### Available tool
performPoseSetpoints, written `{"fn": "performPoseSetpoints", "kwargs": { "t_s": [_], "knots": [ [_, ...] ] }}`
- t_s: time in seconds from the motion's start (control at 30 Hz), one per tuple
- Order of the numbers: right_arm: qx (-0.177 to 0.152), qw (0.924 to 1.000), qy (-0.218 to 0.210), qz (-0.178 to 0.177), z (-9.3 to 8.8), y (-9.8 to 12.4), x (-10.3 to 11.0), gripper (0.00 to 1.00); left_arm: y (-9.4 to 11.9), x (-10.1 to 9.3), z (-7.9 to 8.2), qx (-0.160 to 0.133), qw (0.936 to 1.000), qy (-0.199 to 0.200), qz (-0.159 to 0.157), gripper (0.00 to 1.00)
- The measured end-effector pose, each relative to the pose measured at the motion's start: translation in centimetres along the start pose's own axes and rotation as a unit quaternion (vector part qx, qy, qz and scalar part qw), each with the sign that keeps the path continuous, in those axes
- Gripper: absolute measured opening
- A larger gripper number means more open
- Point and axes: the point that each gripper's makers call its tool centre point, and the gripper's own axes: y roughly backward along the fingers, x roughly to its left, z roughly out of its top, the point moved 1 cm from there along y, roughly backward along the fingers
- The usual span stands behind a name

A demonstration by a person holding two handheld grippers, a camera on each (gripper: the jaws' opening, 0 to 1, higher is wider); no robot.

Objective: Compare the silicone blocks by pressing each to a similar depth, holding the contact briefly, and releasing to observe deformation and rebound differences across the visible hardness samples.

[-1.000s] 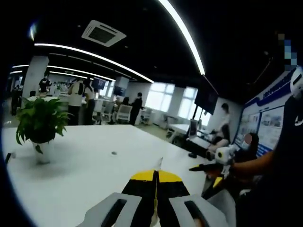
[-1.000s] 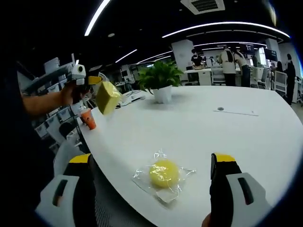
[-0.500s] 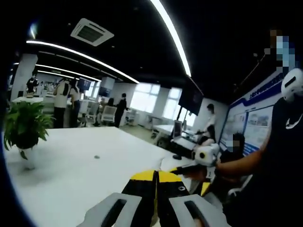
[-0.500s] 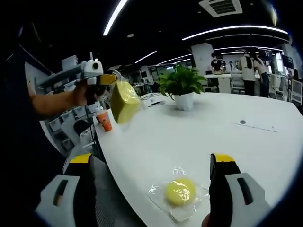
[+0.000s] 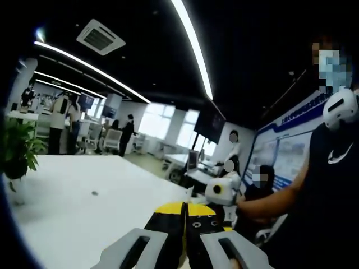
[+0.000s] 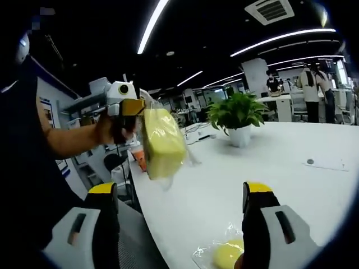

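Over on the left of the right gripper view, a person's hand (image 6: 109, 130) holds up the left gripper (image 6: 133, 107), its jaws pinching a yellow silicone block (image 6: 162, 143) in clear wrap, lifted well above the white table (image 6: 280, 168). Just right of it, farther back, a potted plant (image 6: 238, 115) stands on the tabletop. Down at the bottom edge, the right gripper (image 6: 176, 207) has its jaws spread wide, nothing between them, and a round yellow silicone piece (image 6: 227, 255) in a clear bag lies on the table just inside the right-hand jaw. In the left gripper view, the left gripper's (image 5: 185, 216) yellow-tipped jaws are pressed close together, and the right gripper (image 5: 221, 193) comes in from the right, a forearm (image 5: 263, 202) behind it.
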Motion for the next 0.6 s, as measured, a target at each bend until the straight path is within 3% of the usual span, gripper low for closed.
{"fn": "performPoseSetpoints", "kwargs": {
  "t_s": [0.13, 0.3, 0.6],
  "knots": [
    [-0.009, 0.9998, 0.002, 0.016, 0.6, -0.7, 0.9, 0.85, -0.4, -0.8, 0.2, -0.003, 1.0000, 0.000, -0.009, 0.00],
    [-0.039, 0.9976, -0.036, 0.044, 1.9, -1.1, 1.9, 0.85, -0.7, -1.2, 0.4, -0.005, 0.9998, -0.003, -0.018, 0.00],
    [-0.059, 0.9953, -0.048, 0.060, 2.6, -1.4, 2.4, 0.79, -1.5, -2.0, 0.6, -0.008, 0.9995, -0.004, -0.032, 0.00]
  ]
}}
